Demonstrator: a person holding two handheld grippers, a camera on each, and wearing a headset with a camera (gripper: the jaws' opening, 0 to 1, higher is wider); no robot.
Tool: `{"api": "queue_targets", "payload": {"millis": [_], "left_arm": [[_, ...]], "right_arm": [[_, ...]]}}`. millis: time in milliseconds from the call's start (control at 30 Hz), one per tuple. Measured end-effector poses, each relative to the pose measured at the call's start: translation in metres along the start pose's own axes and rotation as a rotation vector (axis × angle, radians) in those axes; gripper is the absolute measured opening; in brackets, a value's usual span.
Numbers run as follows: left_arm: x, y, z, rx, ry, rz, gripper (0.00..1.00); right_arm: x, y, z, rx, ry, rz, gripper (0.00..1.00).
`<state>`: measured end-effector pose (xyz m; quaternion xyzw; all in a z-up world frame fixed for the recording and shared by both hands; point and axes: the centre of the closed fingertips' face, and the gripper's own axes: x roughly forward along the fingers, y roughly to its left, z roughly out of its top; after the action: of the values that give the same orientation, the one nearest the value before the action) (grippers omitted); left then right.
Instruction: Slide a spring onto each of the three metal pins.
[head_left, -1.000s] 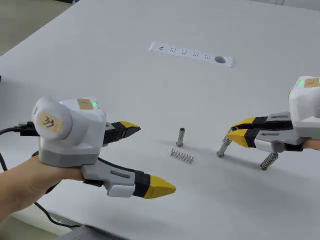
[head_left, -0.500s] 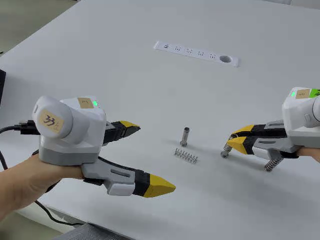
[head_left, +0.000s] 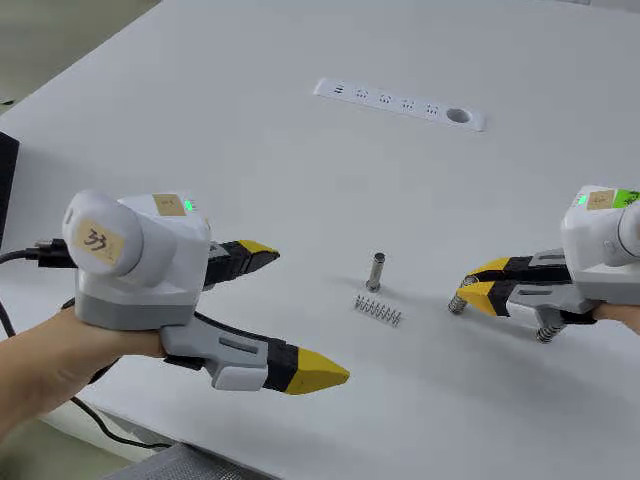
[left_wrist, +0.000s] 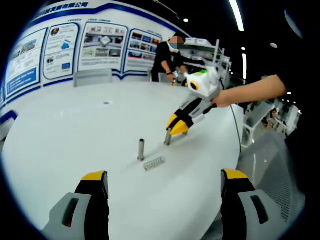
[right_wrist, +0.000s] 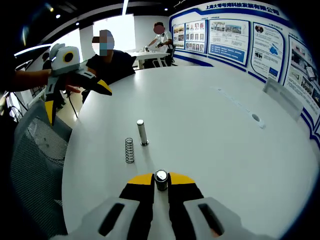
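A bare metal pin (head_left: 376, 270) (right_wrist: 142, 132) (left_wrist: 141, 149) stands upright mid-table, with a loose spring (head_left: 378, 310) (right_wrist: 129, 150) (left_wrist: 154, 163) lying just in front of it. My right gripper (head_left: 481, 287) (right_wrist: 161, 181) is shut on a second pin (head_left: 459, 300) (right_wrist: 161, 177) that carries a spring and rests its foot on the table. A third pin with a spring (head_left: 545, 326) leans under that gripper's body, partly hidden. My left gripper (head_left: 290, 313) (left_wrist: 165, 187) hovers wide open to the left, holding nothing.
A white power strip (head_left: 400, 103) lies flat at the far side of the white table (head_left: 250, 150). A black cable (head_left: 20, 262) trails off the left edge. A mesh chair (right_wrist: 35, 150) and people stand beyond the table.
My right gripper has dropped lower and drawn back a little with its sprung pin, now covering more of the third pin. The left gripper has stayed put, open.
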<state>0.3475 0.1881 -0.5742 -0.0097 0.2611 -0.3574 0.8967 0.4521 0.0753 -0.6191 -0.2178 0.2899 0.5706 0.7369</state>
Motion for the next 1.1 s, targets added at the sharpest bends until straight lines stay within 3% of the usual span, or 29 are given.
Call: {"api": "queue_targets", "payload": {"millis": [300,533,700,933,1000,1100], "left_arm": [[-0.004,0.005,-0.006,0.007,0.020,0.022,0.95],[-0.006,0.001,-0.006,0.008,0.025,0.021,0.94],[-0.009,0.000,0.000,0.009,0.001,0.023,0.93],[-0.012,0.002,0.003,0.017,-0.004,0.024,0.93],[-0.013,0.003,0.003,0.021,-0.003,0.023,0.93],[-0.016,0.007,0.003,0.016,-0.006,0.028,0.93]], "right_arm": [[0.002,-0.001,-0.003,0.004,0.005,-0.007,0.11],[0.001,-0.002,-0.004,0.007,0.011,-0.012,0.12],[-0.006,-0.005,-0.001,0.020,0.002,-0.028,0.16],[-0.027,-0.005,0.030,0.037,-0.097,-0.050,0.17],[-0.029,0.002,0.042,0.049,-0.139,-0.045,0.17],[-0.024,0.020,0.051,0.039,-0.160,-0.014,0.17]]}}
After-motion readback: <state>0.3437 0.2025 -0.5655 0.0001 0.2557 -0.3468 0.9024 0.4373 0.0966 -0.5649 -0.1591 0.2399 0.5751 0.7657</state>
